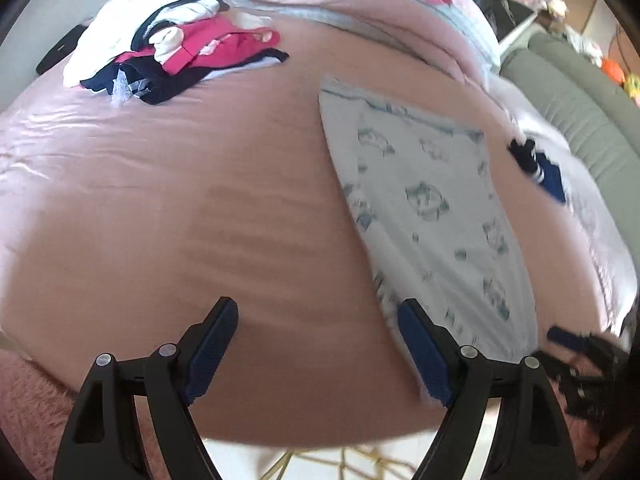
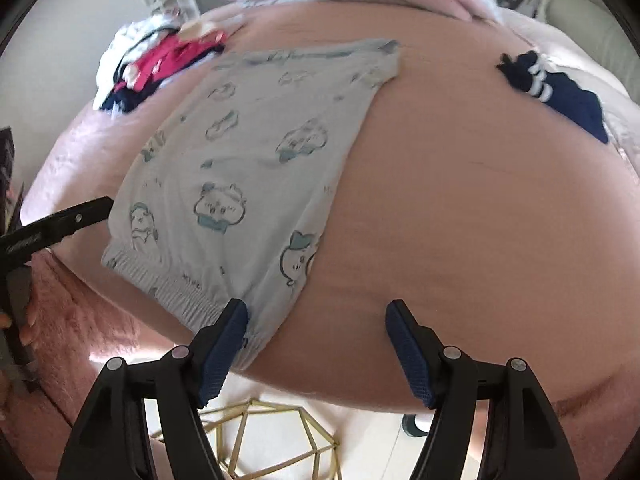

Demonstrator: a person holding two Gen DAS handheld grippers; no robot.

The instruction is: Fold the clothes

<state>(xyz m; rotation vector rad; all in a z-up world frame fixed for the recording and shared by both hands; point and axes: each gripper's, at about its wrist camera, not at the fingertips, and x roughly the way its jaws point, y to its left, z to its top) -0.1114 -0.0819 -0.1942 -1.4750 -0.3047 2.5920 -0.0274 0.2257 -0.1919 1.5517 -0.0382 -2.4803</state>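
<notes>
Both grippers (image 1: 318, 344) (image 2: 316, 346) open, printed shorts (image 2: 248, 184) flat, waistband nearest, lengthwise away

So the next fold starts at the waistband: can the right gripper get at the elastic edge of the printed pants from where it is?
Probably yes. The right gripper is open, nothing between its fingers, and the printed pants lie flat with the waistband uncovered just beside its left finger.
</notes>
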